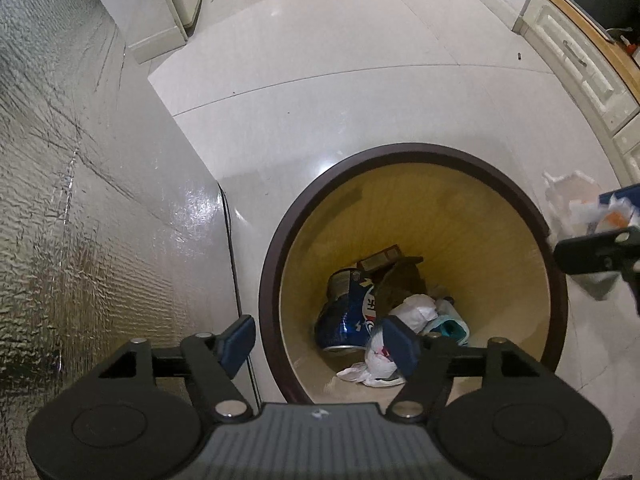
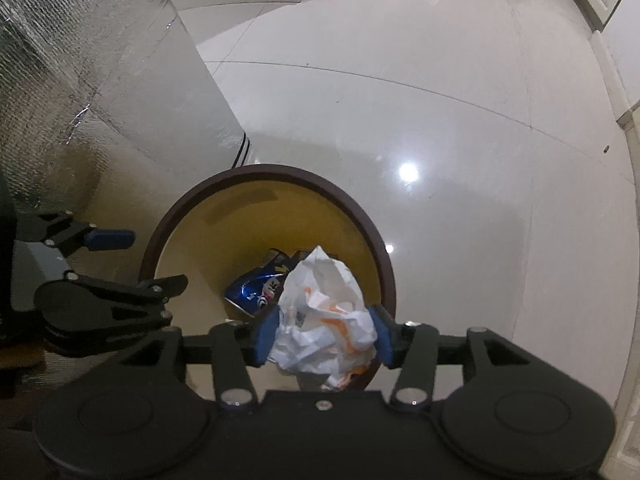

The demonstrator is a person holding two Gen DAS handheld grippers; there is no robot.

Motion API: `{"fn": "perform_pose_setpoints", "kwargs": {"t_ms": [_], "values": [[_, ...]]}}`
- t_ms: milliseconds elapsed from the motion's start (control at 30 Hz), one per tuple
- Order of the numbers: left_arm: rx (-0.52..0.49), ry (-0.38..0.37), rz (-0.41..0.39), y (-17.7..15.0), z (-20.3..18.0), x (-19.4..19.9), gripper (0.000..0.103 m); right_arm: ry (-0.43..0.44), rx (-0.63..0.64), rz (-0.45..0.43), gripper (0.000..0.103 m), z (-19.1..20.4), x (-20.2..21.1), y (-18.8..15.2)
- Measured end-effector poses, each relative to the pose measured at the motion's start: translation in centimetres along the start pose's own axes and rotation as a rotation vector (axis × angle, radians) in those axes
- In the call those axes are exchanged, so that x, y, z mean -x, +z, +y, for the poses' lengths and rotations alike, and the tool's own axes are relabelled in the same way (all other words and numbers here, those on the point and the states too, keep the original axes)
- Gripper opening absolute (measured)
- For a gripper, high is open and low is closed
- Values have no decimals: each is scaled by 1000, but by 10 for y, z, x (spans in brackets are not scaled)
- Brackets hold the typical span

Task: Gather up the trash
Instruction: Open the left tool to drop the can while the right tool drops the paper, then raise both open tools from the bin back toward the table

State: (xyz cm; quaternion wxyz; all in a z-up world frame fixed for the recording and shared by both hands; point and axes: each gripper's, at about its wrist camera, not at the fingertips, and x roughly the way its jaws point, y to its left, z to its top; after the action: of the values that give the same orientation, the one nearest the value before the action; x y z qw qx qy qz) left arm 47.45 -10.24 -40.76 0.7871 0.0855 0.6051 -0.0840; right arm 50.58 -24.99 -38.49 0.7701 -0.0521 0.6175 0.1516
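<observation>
A: Start at the left. What's there?

B: A wall clad in crinkled foil sheet (image 1: 60,200), then the left tongs (image 1: 318,340), spread wide with nothing between the blue pads. They hang over the near-left edge of the bin's rim (image 1: 272,280).

A: And inside the bin?

B: At the bottom lie a crushed blue can (image 1: 344,320), something brown and some white crumpled scraps (image 1: 416,308).

A: Where's the piece that matters now?

B: The white and orange wrapper (image 2: 324,320), a crumpled wad sitting between the pads of the right tongs (image 2: 324,336). Both pads appear to touch its sides, though I judge the hold loose. It has no clear long axis; its upper tip points away from the camera.

A: Which way does the bin lie from it?

B: Almost straight below. In the right wrist view the wad hangs over the near-right part of the opening, with its lower right corner close above the rim (image 2: 390,280). The right hand is the one carrying it, so a drop should land inside, with a slight risk of clipping that edge.

A: Further right?

B: Bare pale floor tiles (image 2: 480,140), then cabinet fronts (image 1: 580,60).
</observation>
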Motion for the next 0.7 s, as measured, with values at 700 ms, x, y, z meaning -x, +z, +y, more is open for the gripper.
{"fn": "perform_pose_setpoints", "kwargs": {"t_ms": [700], "values": [[62, -29, 0, -4, 4, 20, 98, -11, 10, 8, 78, -4, 2, -13]]}}
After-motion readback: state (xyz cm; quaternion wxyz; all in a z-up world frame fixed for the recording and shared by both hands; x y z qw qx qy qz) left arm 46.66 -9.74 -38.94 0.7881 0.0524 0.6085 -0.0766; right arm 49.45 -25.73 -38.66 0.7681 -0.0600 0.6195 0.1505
